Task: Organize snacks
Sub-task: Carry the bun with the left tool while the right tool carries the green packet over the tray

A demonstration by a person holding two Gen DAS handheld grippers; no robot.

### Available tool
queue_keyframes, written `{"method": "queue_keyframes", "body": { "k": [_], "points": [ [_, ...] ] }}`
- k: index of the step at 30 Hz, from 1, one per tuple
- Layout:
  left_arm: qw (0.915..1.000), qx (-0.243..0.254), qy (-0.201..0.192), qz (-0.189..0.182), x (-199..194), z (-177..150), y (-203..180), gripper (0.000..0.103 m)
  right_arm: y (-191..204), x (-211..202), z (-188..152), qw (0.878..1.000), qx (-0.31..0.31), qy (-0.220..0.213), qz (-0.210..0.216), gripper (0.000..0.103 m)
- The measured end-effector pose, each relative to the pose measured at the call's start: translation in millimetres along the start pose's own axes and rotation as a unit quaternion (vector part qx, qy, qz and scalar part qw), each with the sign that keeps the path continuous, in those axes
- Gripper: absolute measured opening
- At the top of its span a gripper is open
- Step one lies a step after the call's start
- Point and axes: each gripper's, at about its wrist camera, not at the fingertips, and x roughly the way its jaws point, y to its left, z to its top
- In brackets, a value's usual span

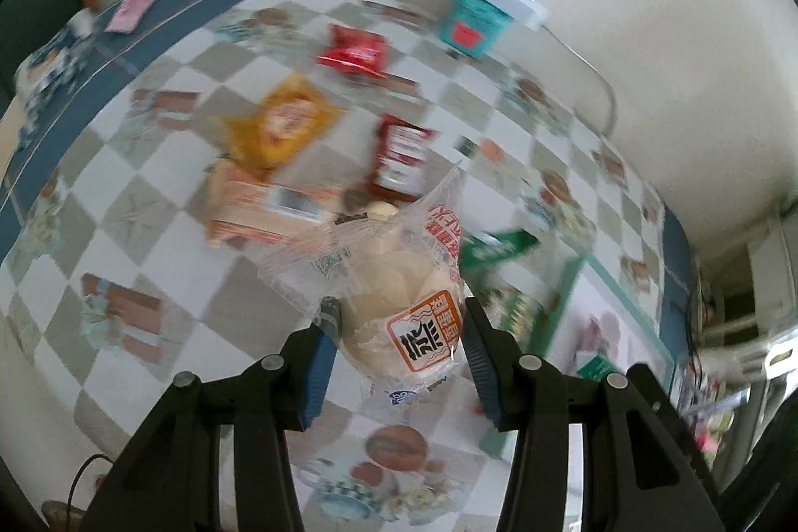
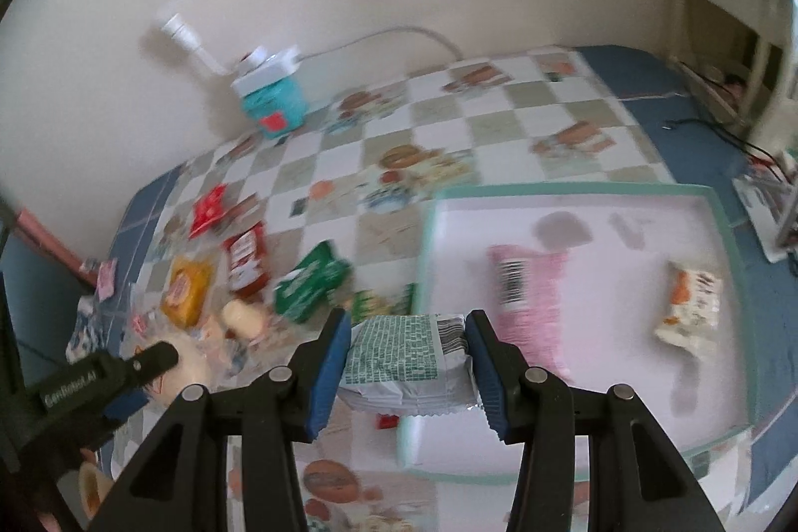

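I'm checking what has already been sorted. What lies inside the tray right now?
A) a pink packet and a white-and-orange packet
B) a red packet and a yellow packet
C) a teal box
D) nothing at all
A: in the right wrist view a pink packet and a white-and-orange packet lie inside the tray.

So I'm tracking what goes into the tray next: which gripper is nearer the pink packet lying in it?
Right. The right gripper, holding a green-and-white packet, hangs just beside the pink packet. The left gripper is off over the loose snacks.
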Motion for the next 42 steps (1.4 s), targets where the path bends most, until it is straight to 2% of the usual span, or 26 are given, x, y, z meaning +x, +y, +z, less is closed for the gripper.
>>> {"method": "queue_keyframes", "body": {
  "k": [4,10,16,23,26,30,34,42],
  "points": [
    [0.9988,0.044,0.012,-0.016,6,-14,-32,0.05,-37,-8,5,0.999,0.038,-0.01,-0.018,0.051],
    [0.9923,0.11,0.044,-0.036,21,-40,-78,0.05,-89,-17,8,0.995,0.083,-0.02,-0.051,0.051],
    [0.9802,0.174,0.078,-0.051,38,-72,-126,0.05,-129,-20,6,0.99,0.116,-0.023,-0.078,0.051],
    [0.9651,0.232,0.114,-0.041,60,-100,-157,0.051,-142,-13,4,0.989,0.125,-0.018,-0.081,0.051],
    [0.9616,0.245,0.118,-0.035,67,-105,-164,0.051,-139,-8,5,0.99,0.118,-0.02,-0.08,0.051],
    [0.9611,0.248,0.119,-0.027,75,-106,-167,0.051,-135,-1,5,0.991,0.109,-0.022,-0.075,0.051],
    [0.959,0.255,0.118,-0.034,79,-105,-172,0.051,-133,4,5,0.992,0.105,-0.021,-0.073,0.051],
    [0.9601,0.246,0.128,-0.037,97,-103,-177,0.051,-136,16,0,0.991,0.108,-0.001,-0.072,0.051]
  ]
}}
